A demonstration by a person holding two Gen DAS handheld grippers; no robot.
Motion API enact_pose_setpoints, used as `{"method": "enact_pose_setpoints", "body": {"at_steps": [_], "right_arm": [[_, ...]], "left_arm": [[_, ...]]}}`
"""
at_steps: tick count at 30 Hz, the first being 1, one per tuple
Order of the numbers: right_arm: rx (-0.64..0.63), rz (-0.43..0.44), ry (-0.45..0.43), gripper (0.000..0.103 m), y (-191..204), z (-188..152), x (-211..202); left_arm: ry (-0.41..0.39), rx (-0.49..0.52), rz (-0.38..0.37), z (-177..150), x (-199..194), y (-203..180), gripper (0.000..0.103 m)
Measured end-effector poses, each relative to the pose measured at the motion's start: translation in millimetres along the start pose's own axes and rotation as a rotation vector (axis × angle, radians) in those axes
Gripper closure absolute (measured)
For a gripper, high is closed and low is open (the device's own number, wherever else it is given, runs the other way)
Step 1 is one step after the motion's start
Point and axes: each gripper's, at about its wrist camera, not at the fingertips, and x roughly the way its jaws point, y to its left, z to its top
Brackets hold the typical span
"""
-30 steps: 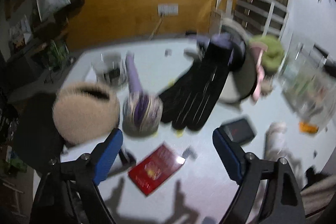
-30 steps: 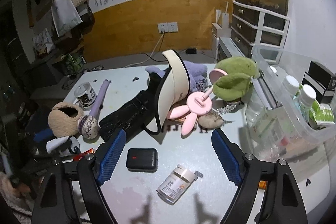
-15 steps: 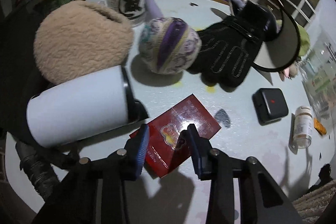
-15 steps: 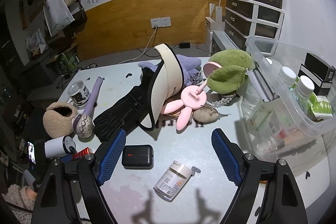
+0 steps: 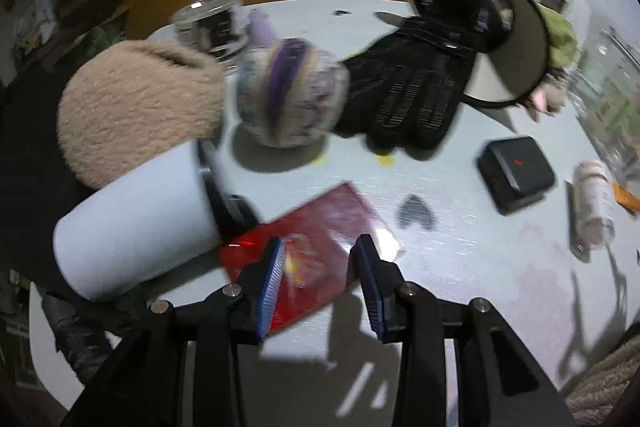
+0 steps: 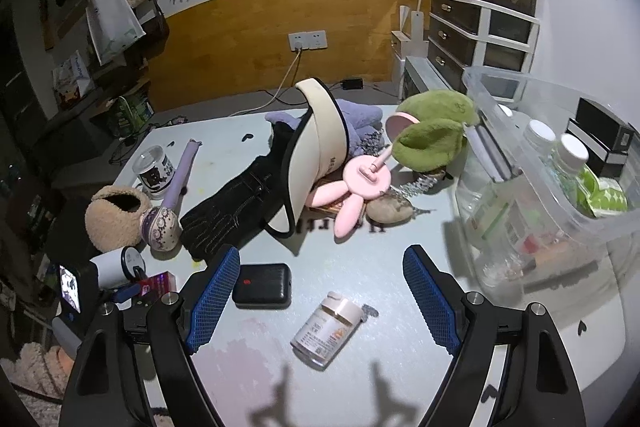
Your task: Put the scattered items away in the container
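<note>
Left tongs (image 5: 320,275) pinch a flat glossy red packet (image 5: 316,247); right tongs (image 6: 320,301) spread above a cylindrical bottle (image 6: 327,329).

My left tongs (image 5: 320,275) straddle a flat, glossy red packet (image 5: 316,231) lying on the table. Right of my right tongs (image 6: 320,291) stands the clear plastic container (image 6: 560,187), already holding bottles.

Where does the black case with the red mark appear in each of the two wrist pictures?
Left wrist view: the black case lies at the right, beyond the black glove.
Right wrist view: the same case lies low at centre-left, just past the right gripper's left finger.
Shared landmark: the lying white pill bottle next to it.
</note>
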Motion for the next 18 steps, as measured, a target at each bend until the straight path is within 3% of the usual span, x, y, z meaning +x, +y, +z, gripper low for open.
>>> {"method": "enact_pose_setpoints", "body": {"at_steps": [4,6,8,11,18], "right_arm": [[0.033,-0.021,-0.004,0.019,-9,-7,-8],[0.051,-0.033,-0.004,0.019,-15,-11,-12],[0.065,-0.041,-0.004,0.019,-20,-13,-15],[0.071,-0.039,0.003,0.019,-22,-17,-17],[0.061,-0.019,0.017,0.019,-22,-24,-18]], "left_arm": [[-0.024,0.181,-0.015,-9,1,-44,0.066],[-0.022,0.176,-0.078,-7,-2,-51,0.066],[-0.010,0.141,-0.147,-4,-6,-52,0.066],[-0.041,0.080,-0.164,-1,-19,-42,0.066],[-0.035,-0.213,-0.073,-8,-28,31,0.066]]}}
